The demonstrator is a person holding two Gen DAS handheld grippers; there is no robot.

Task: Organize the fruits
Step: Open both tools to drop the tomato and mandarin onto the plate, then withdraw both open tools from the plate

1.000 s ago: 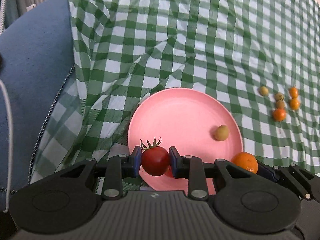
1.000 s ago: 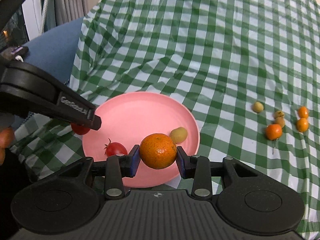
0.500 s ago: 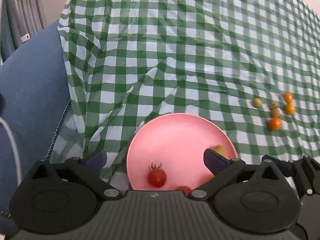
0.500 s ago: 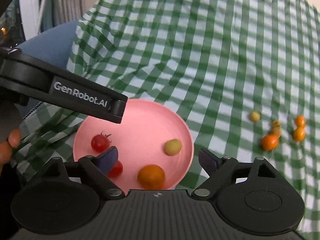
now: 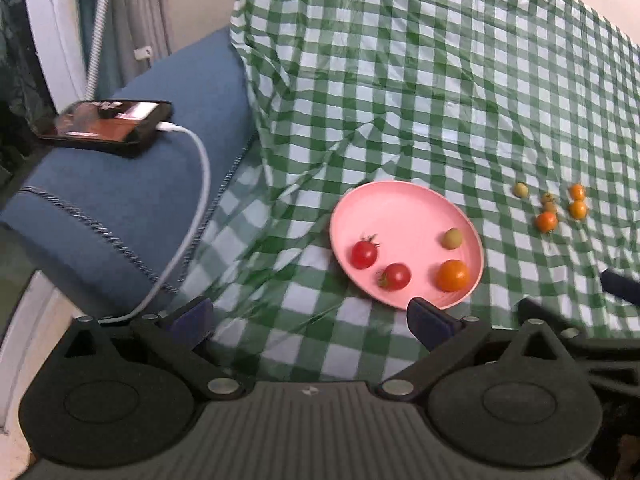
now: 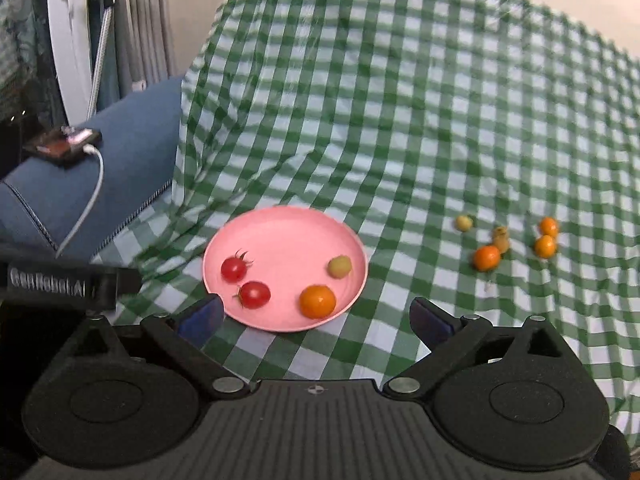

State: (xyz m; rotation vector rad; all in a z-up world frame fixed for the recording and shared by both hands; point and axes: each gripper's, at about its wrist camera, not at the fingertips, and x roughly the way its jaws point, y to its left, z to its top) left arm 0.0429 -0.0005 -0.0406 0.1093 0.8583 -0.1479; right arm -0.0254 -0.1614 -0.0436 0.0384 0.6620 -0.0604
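Both grippers stand with their fingers spread wide and hold nothing: the left gripper (image 5: 310,320) fills the bottom of its own view, the right gripper (image 6: 316,318) the bottom of its.

Just beyond the fingertips, at centre frame in both views, sits the pink plate (image 6: 280,236) on the green checked cloth (image 6: 400,120). It carries four fruits, apart from one another: two red tomatoes (image 6: 234,269) (image 6: 255,294) at its left, an orange (image 6: 317,301) at its lower right, a pale green fruit (image 6: 340,266) above that. Farther on, at mid right, six small fruits (image 6: 486,257) lie loose on the cloth, well apart from the plate.

Judging by this, the plate is part filled and a fresh pick is due; the next move calls for reaching to the loose cluster and closing on one fruit without knocking its close neighbours.

All the fruits are roundish, with no clear long axis. The upper tomato's stem points to the upper right, the lower one's to the left.

At upper left a phone (image 5: 106,126) with a white cable (image 5: 192,208) rests on a blue cushion (image 5: 132,200).
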